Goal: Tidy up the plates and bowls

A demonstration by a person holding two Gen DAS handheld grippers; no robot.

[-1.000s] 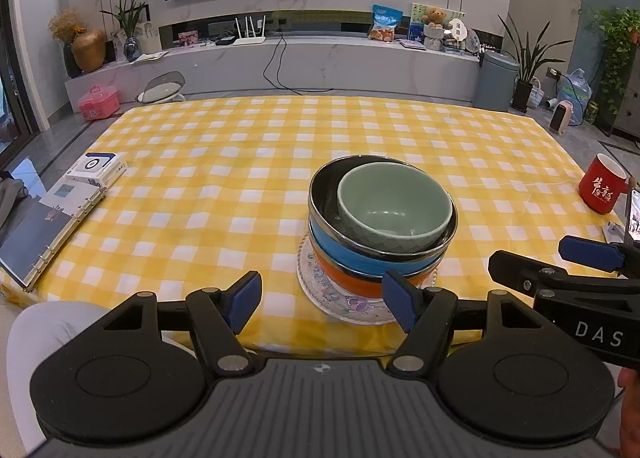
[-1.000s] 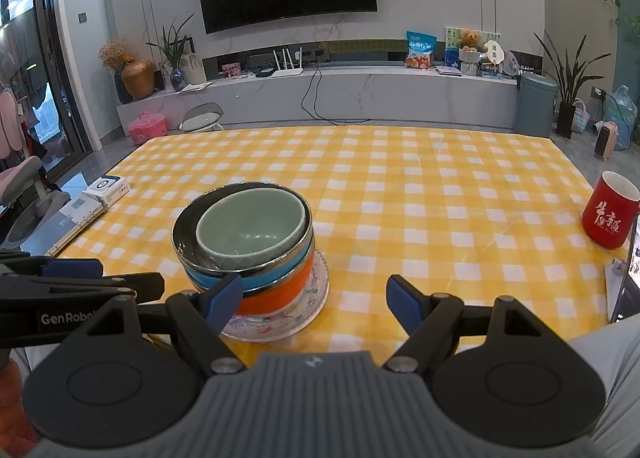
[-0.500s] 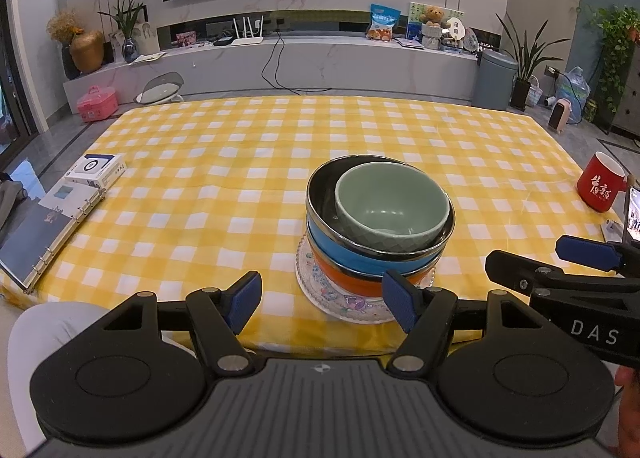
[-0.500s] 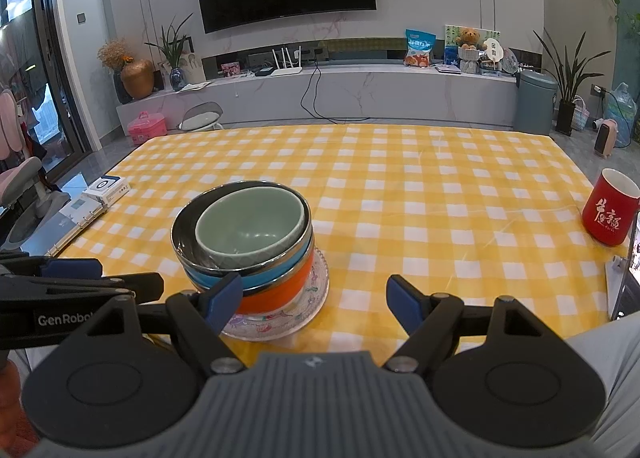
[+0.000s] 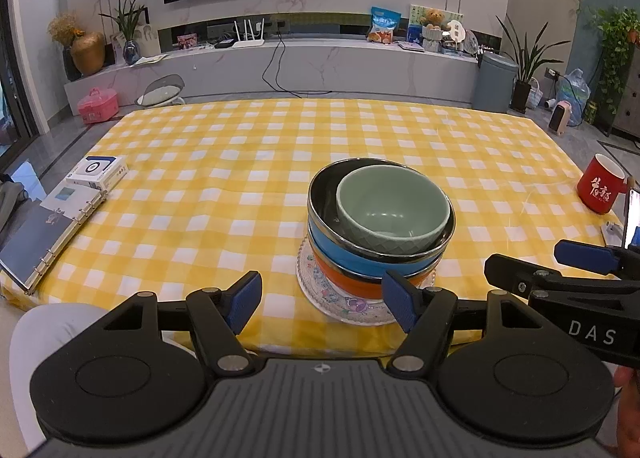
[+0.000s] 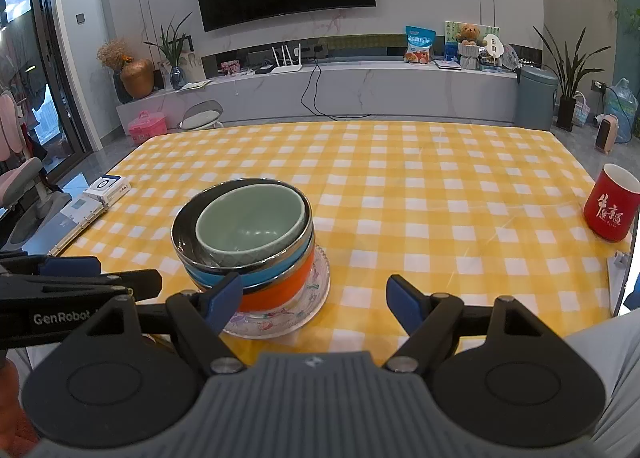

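Both my left gripper (image 5: 322, 300) & right gripper (image 6: 314, 298) hang spread w/ nothing held, short of the bowl stack (image 5: 380, 226) on its plate (image 5: 348, 304) near the table's (image 5: 240, 162) front edge, so I'd approach level, w/o nudging it.

You had one stack near the tablecloth's (image 5: 224, 162) near edge: one patterned plate (image 5: 344, 304) under four nested bowls, orange (image 5: 348, 286), blue (image 5: 344, 254), steel (image 5: 320, 198) and green (image 5: 390, 210). One red mug (image 5: 600, 190) stood at the right edge; one binder (image 5: 36, 238) and one box (image 5: 98, 172) lay at the left edge.
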